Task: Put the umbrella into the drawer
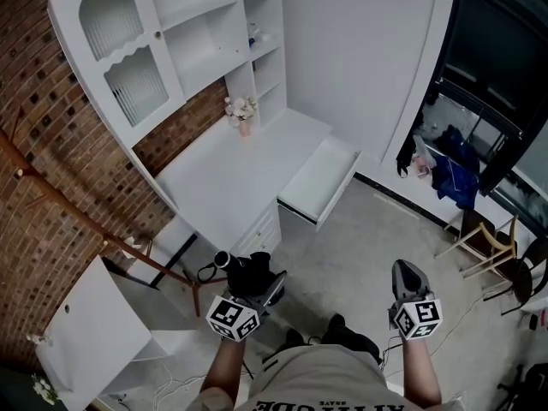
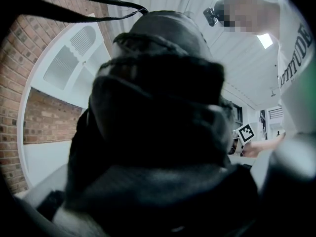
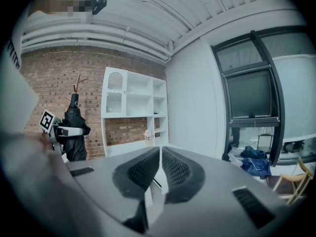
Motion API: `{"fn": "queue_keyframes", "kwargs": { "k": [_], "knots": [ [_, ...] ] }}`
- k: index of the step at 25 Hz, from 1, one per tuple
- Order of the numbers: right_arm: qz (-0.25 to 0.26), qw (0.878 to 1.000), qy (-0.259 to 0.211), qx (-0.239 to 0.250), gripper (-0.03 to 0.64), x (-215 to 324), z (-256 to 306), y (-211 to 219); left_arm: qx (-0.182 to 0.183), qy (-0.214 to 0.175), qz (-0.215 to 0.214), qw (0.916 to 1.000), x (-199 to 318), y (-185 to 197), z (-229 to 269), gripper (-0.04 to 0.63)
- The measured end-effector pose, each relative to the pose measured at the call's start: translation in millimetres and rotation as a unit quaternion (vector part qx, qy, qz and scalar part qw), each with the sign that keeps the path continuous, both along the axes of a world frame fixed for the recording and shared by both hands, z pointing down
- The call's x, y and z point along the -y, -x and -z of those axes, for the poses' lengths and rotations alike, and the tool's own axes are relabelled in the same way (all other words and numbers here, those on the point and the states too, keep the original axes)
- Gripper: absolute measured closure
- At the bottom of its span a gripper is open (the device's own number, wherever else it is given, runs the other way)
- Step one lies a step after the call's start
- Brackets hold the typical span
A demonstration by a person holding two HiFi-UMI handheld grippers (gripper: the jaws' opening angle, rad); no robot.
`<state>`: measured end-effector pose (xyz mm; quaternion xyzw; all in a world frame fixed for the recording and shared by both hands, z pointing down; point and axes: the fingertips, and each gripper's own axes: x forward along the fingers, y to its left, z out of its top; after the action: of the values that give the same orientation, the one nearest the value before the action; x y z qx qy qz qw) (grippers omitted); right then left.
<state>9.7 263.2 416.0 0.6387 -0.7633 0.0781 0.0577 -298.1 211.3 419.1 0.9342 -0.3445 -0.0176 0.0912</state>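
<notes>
Across the floor [image 1: 377, 247], the counter's [image 1: 227, 178] drawer [image 1: 321, 181] stands open, ahead and right of the umbrella [image 1: 247, 274], which our left fingers [image 1: 276, 288] clamp upright, while our right fingers [image 3: 143, 169] sit together, empty.

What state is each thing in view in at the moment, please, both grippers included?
umbrella: folded up, held off the floor.
left gripper: closed on the umbrella.
right gripper: jaws together, holding nothing.
drawer: pulled open from the white desk, nothing visible inside.
</notes>
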Motion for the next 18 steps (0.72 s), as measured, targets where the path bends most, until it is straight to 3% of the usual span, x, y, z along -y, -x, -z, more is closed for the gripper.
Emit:
{"fn": "queue_keyframes", "kwargs": {
  "k": [8,18],
  "knots": [
    [0.000,1.000,0.005,0.000,0.582,15.1,-3.4,-0.5,-0.003,0.006,-0.001,1.0000,13.2,-0.7,-5.1,0.320],
    [0.019,1.000,0.011,0.009,0.581,71.0,-14.6,-11.2,0.004,0.004,-0.001,1.0000,52.4,-19.5,-6.1,0.321]
  ]
}}
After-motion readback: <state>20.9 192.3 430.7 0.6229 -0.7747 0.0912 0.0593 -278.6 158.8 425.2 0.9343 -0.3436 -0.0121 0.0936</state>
